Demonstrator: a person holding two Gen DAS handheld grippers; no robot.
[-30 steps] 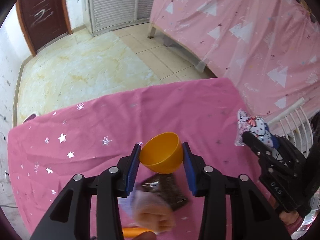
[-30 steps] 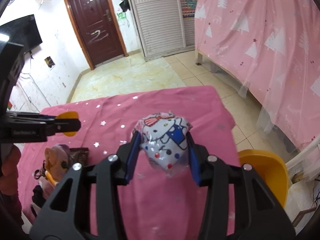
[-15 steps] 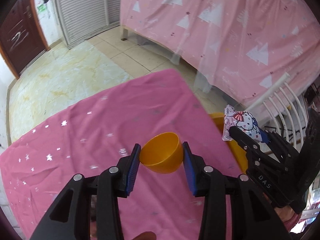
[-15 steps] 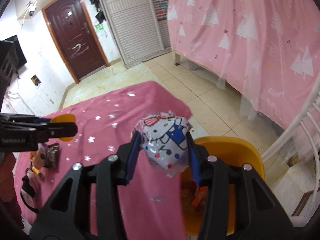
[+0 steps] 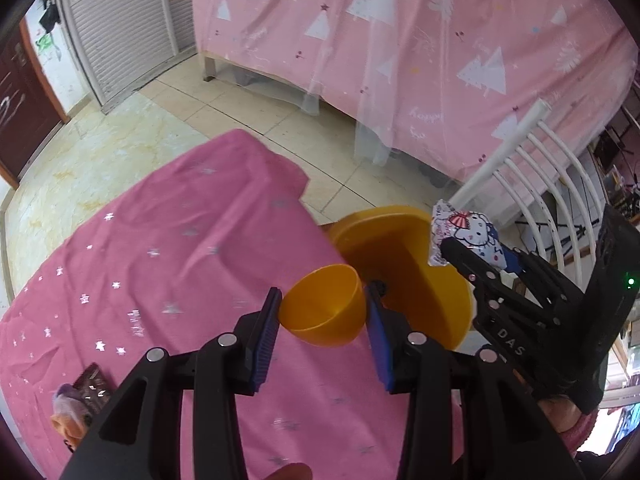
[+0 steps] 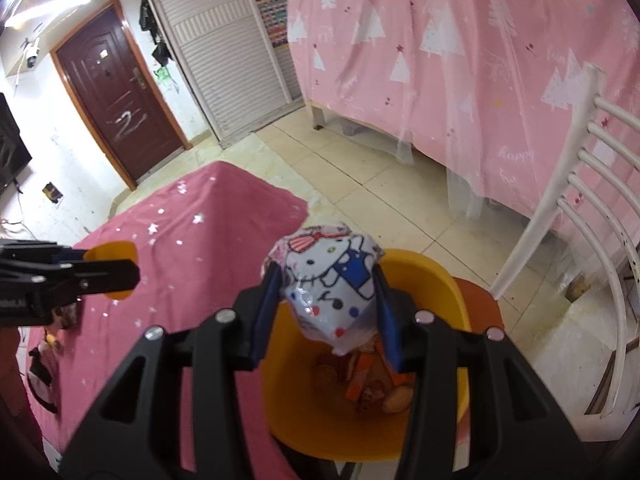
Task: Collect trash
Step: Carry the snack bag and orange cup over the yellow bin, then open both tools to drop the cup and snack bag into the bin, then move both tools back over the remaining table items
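**Both Grippers Carried Over to the Bin, Loads Retained**

Since the earlier frames both grippers have travelled from above the middle of the tabletop to its right-hand edge, and the yellow bin (image 6: 448, 288), previously only partly in sight, now lies directly beneath the right gripper (image 6: 326, 300).

Right gripper: pressed against both sides of a Hello Kitty foil packet (image 6: 328, 276), which bulges upward between the blue pads and hangs over the open mouth of the bin. In the left wrist view the same packet (image 5: 466, 236) shows at the tip of the right gripper (image 5: 460, 256), above the far rim of the bin (image 5: 400, 264).

Left gripper (image 5: 322, 310): clamped on a small orange bowl (image 5: 324, 308), open side up and tilted. The bowl sits above the tabletop edge, just beside the near rim of the bin.

Bin contents: several orange and brown scraps (image 6: 372, 384) lie at the bottom; their kind cannot be determined.

Tabletop (image 5: 168, 256): covered in a pink star-printed cloth. A dark wrapper (image 5: 92, 386) and a small plush figure (image 5: 66, 416) rest at its near left corner, well apart from the bin. A white slatted chair (image 6: 592, 208) stands beside the bin on the tiled floor.
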